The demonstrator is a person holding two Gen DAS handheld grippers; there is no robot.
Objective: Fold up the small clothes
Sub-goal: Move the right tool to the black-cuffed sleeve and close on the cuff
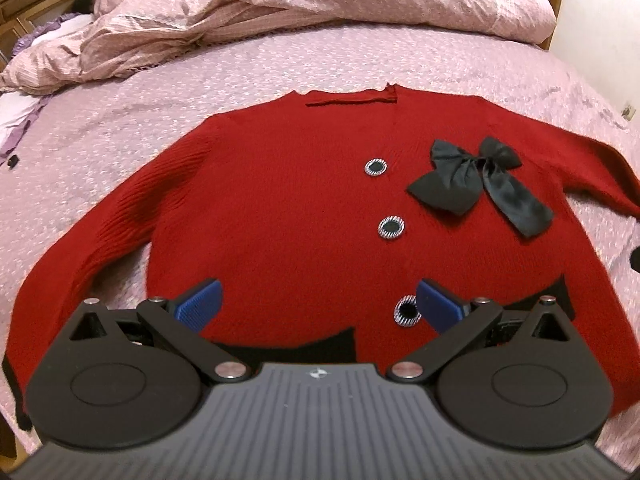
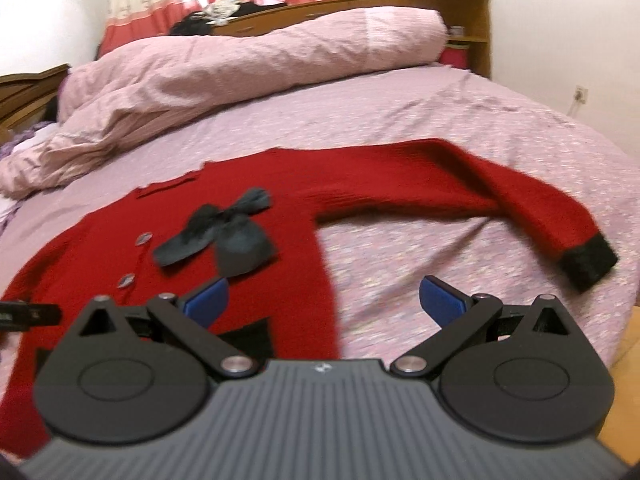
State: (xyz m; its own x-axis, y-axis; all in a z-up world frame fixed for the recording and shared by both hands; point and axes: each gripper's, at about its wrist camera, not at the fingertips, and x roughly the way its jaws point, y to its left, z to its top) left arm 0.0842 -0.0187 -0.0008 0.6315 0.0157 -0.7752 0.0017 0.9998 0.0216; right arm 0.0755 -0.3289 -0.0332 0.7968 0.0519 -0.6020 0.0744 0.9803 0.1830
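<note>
The red knitted cardigan with black cuffs and hem (image 1: 288, 216) is lying face-up and spread flat on the pink speckled bedsheet (image 1: 120, 128), neckline pointing away toward the crumpled pink duvet (image 1: 280, 4), both sleeves angling outward. The left gripper (image 1: 318, 304) is hovering over the hem with its blue-padded jaws spread wide and holding nothing; the lowest of the three silver-rimmed round buttons (image 1: 407, 310) is sitting just beside its right pad. The right gripper (image 2: 324, 306) is likewise gaping, empty, straddling the cardigan's side edge, one pad over red knit and the other over bare sheet. Folding does not appear to have begun. Risks as I am judging them: the knit is looking thick and fuzzy, so a shallow pinch could be catching only the top layer, letting front and back separate and the fold bunching. The black satin ribbon bow (image 1: 480, 184) is lying loose on the chest and could be getting trapped crookedly inside a fold or snagged by a pad. A pad closing on the hard button could be slipping off. The far sleeve with its black cuff (image 2: 586, 260) is reaching close to the mattress edge, so dragging could be pulling it over the side. The right-wrist view is motion-blurred, so exact pad height over the fabric cannot be told.
</note>
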